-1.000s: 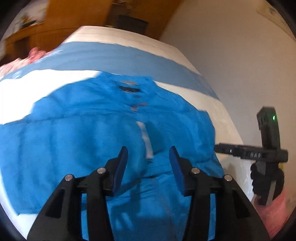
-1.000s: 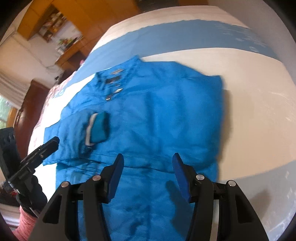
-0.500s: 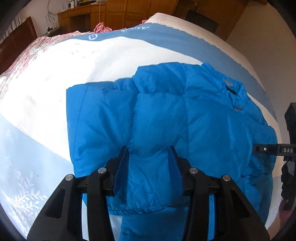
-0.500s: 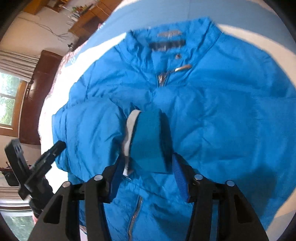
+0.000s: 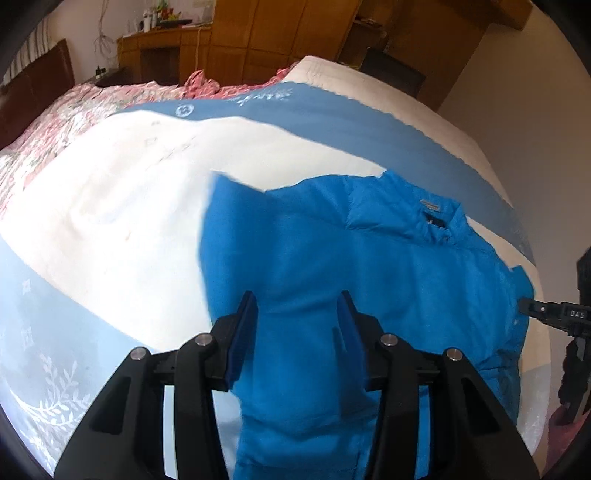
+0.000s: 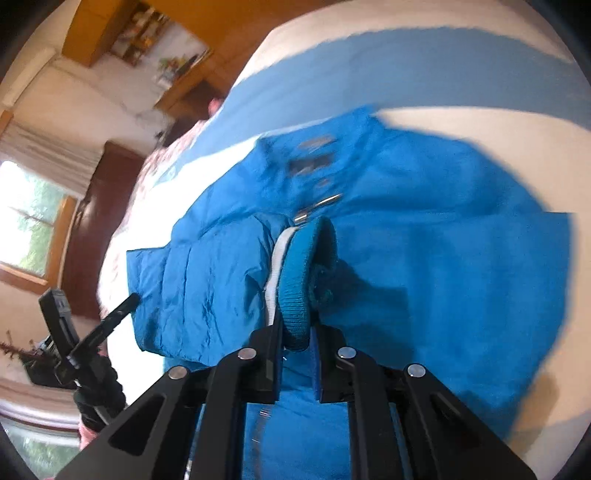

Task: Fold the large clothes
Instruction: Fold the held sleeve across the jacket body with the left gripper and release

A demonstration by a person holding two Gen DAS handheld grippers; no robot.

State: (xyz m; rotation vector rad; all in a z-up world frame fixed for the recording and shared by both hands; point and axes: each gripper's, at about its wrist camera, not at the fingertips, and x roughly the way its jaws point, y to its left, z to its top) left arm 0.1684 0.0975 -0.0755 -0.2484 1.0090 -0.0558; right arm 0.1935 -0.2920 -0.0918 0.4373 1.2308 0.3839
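A bright blue puffer jacket point(image 5: 362, 266) lies front up on the bed, collar at the far end; it also shows in the right wrist view point(image 6: 443, 236). My left gripper point(image 5: 297, 325) is open, hovering just over the jacket's lower left part. My right gripper point(image 6: 297, 338) is shut on the knit cuff point(image 6: 303, 280) of a sleeve point(image 6: 207, 280) that lies folded across the jacket's front. The cuff has a white band. The right gripper's body shows at the right edge of the left wrist view point(image 5: 569, 317).
The bed point(image 5: 110, 206) has a white and light blue cover. A pink floral quilt point(image 5: 74, 110) lies at its far left. Wooden cabinets point(image 5: 258, 33) stand behind the bed. A white wall point(image 5: 524, 96) runs along the bed's right side.
My right gripper has shut on the sleeve cuff it was straddling. My left gripper stays open over the jacket and has shifted a little; its view has swung further left.
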